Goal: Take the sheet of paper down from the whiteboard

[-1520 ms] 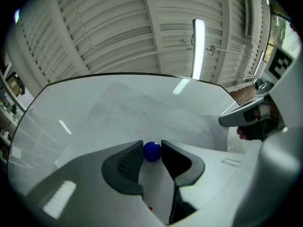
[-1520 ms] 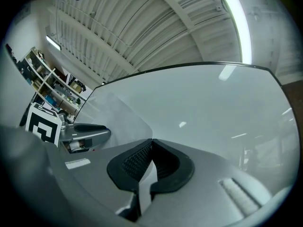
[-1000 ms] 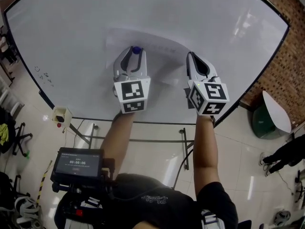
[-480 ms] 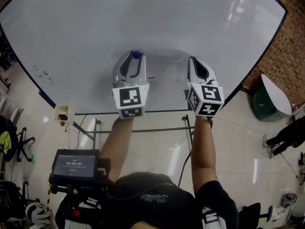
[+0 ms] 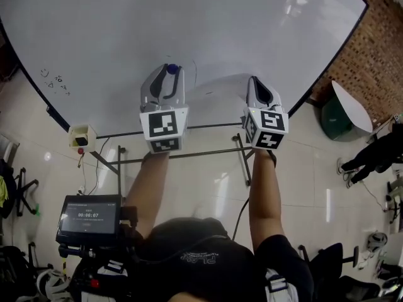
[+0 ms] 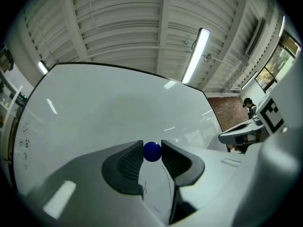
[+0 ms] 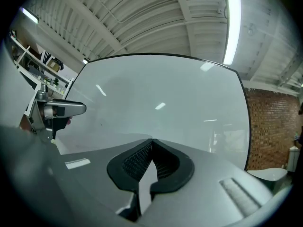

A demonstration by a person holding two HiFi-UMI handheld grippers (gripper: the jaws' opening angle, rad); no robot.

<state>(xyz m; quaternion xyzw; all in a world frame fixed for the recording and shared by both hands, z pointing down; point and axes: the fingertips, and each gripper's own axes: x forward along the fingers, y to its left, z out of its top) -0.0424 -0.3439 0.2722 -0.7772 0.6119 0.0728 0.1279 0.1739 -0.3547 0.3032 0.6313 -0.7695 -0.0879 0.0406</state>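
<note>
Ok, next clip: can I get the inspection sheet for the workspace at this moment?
Surface: whiteboard, mostly bare, small pen scribbles near its left edge.
Job's things: sheet of paper, one edge between the right gripper's fingers; blue ball, likely its magnet.
Clutter: small box under the board's lower left corner.
Grippers: left gripper fingers closed on the blue ball; right gripper fingers shut on the paper.
Cables: dark cable hanging by the right forearm.
Surroundings: brick wall, glossy floor, bystander at right, small screen at the person's chest.
</note>
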